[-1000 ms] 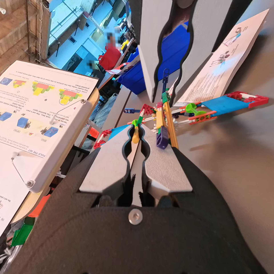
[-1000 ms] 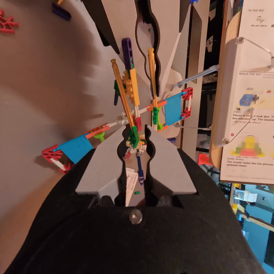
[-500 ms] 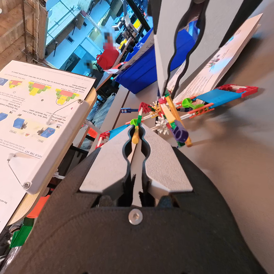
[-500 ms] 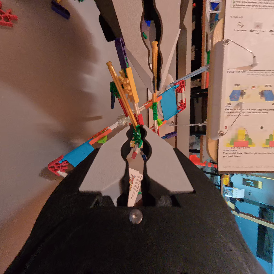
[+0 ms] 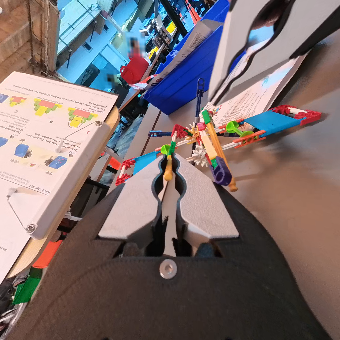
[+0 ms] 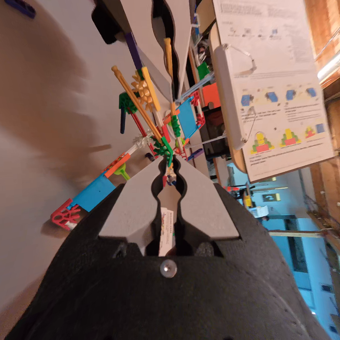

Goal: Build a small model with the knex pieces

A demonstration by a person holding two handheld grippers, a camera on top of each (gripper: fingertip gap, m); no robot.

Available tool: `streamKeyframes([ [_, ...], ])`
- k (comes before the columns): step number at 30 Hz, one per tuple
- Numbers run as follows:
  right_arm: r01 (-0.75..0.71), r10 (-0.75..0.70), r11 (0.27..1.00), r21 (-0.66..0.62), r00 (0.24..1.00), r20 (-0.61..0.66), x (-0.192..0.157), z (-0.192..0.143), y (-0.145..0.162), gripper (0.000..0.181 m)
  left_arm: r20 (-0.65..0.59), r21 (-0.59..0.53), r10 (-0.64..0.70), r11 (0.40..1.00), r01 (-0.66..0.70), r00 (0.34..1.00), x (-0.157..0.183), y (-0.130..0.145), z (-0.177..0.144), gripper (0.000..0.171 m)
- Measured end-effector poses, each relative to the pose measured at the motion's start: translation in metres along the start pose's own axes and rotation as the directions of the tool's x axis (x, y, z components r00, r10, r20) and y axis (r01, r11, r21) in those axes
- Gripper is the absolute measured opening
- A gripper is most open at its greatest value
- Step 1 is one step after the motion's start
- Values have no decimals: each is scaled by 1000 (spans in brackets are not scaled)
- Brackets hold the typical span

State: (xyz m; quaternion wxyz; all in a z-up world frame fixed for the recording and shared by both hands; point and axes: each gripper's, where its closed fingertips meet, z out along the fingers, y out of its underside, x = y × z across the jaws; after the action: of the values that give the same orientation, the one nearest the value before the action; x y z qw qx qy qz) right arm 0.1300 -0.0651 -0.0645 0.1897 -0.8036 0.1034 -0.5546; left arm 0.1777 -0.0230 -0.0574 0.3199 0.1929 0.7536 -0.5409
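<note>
A toy model of coloured rods and snowflake connectors (image 5: 200, 139) hangs over the grey table (image 5: 285, 211), with blue panels (image 5: 272, 123) on two arms. My left gripper (image 5: 168, 160) is shut on a yellow-orange rod (image 5: 167, 170) of the model. My right gripper (image 6: 170, 157) has its jaws closed on a green clip (image 6: 167, 145) at the model's opposite end. In the left wrist view the right gripper (image 5: 213, 100) comes in from the upper right. In the right wrist view the left gripper (image 6: 173, 97) pinches the same rod (image 6: 168, 55).
A white instruction board with wire clips (image 5: 46, 138) stands on a wooden stand past the table's left edge; it also shows in the right wrist view (image 6: 276, 101). A booklet (image 5: 248, 103) and blue bins (image 5: 184, 73) lie behind the model. A loose dark-blue piece (image 6: 20, 9) lies farther off. Tip to tip, the grippers are about 7 cm apart. Both grippers' tips are roughly 20 cm from the loose dark-blue piece (image 6: 20, 9).
The right gripper's jaws have closed from part open onto the model's green end. The model has tilted, its purple end swinging down towards my left gripper. The left grip is unchanged.
</note>
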Motion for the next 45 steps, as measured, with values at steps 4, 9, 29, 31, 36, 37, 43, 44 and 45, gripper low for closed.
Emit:
streamKeyframes([
  [4,-52,53,999,-11,994,95,-7,8,6,37,-8,16,35,999,-35,999,4,-4,-2,2],
  [9,-20,25,999,-38,991,130,-13,16,10,18,-8,18,69,997,-69,998,7,-8,-2,2],
  [29,-256,228,965,57,927,298,-21,-2,6,15,-36,46,87,995,-85,996,16,-13,-2,2],
  [31,-270,236,960,70,919,316,-22,-4,6,15,-39,48,86,995,-85,995,17,-13,-2,2],
  [36,-296,252,952,77,904,346,-22,-5,5,13,-41,48,88,995,-86,995,18,-13,-2,2],
  [37,-291,247,953,79,904,349,-23,-6,5,13,-41,48,88,995,-86,995,18,-13,-2,2],
  [43,-256,215,962,91,922,321,-24,-9,5,12,-49,47,84,996,-81,995,20,-12,-1,3],
  [44,-248,210,965,89,926,313,-24,-9,4,12,-51,49,79,996,-76,996,19,-12,-1,3],
  [45,-237,200,968,88,931,305,-24,-9,4,12,-51,49,76,996,-74,996,19,-12,-1,3],
])
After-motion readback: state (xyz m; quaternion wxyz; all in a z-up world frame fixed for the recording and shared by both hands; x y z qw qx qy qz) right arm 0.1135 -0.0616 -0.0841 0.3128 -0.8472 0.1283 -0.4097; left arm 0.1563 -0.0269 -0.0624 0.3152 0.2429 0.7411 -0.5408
